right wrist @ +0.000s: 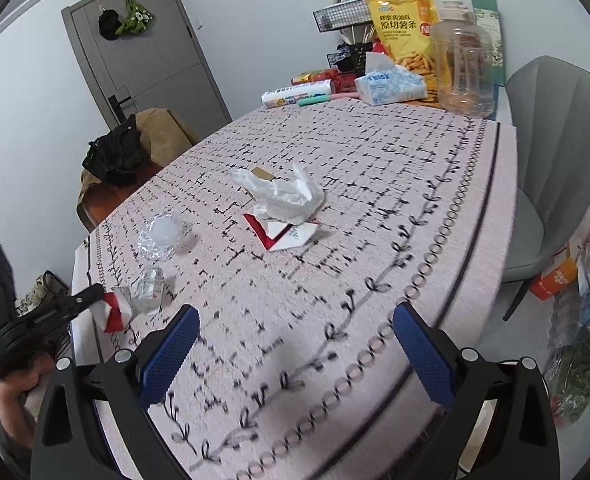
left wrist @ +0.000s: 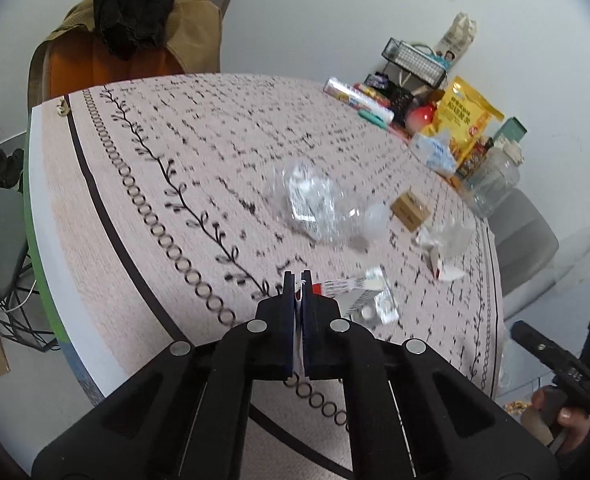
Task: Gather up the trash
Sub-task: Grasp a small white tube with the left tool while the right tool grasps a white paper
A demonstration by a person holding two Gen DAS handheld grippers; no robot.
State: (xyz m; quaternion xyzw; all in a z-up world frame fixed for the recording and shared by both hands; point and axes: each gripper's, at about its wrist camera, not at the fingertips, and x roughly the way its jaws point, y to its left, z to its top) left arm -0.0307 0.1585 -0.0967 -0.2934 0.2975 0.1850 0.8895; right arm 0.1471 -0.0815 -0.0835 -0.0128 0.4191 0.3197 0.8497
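Tissue pack [right wrist: 391,87], clear jar [right wrist: 461,72] (far edge), grey chair [right wrist: 555,152]

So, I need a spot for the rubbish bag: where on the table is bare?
Free: the wide cloth between the crumpled tissue and the grey chair, and the near edge at the right gripper. Crowded: the far end around the snack bag and jar.

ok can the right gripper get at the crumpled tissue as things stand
Probably yes. The right gripper is open and empty, and only bare tablecloth lies between it and the tissue, which sits on top of a red and white wrapper.
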